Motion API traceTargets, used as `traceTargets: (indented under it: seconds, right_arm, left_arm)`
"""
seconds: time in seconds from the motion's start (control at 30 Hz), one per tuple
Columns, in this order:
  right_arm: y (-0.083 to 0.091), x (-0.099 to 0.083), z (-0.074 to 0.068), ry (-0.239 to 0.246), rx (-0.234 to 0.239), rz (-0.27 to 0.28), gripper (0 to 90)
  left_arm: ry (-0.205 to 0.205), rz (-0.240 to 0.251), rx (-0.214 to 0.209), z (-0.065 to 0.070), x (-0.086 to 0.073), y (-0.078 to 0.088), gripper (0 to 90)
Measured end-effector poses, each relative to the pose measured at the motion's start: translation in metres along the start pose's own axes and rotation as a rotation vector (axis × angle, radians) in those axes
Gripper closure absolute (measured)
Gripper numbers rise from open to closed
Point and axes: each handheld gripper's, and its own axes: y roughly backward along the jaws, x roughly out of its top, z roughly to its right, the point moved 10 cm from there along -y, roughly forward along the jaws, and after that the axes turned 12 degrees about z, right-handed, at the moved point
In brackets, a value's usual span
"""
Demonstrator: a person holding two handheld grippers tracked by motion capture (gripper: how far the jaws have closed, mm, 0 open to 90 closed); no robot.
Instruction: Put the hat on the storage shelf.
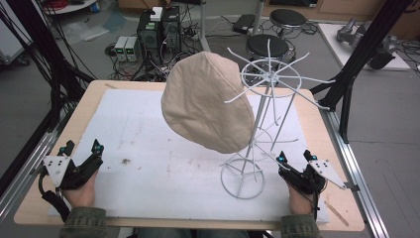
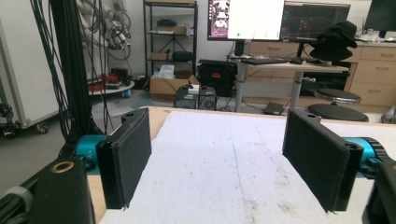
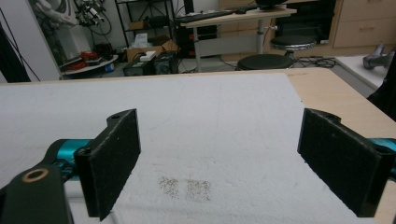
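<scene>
The left tongs (image 1: 81, 153) rest wide open and empty at the table (image 1: 317, 106) edge. Ahead, between both tongs, a beige hat (image 1: 205, 101) hangs on the white wire rack (image 1: 270, 79), likely for display. Just right of the rack's base, the right tongs (image 1: 293, 158) sit open, holding nothing.

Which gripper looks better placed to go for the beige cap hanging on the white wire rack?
Probably the right gripper: it rests open just beside the rack base, below the cap. The left gripper, also open, sits at the far table edge.
</scene>
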Motion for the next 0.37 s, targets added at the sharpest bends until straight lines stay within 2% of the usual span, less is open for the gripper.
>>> traceTargets:
  seconds: [0.37]
  right_arm:
    - [-0.0006, -0.0007, -0.0007, 0.000, 0.005, -0.004, 12.4]
  left_arm:
    - [0.010, -0.002, 0.004, -0.0011, -0.0009, -0.0001, 24.1]
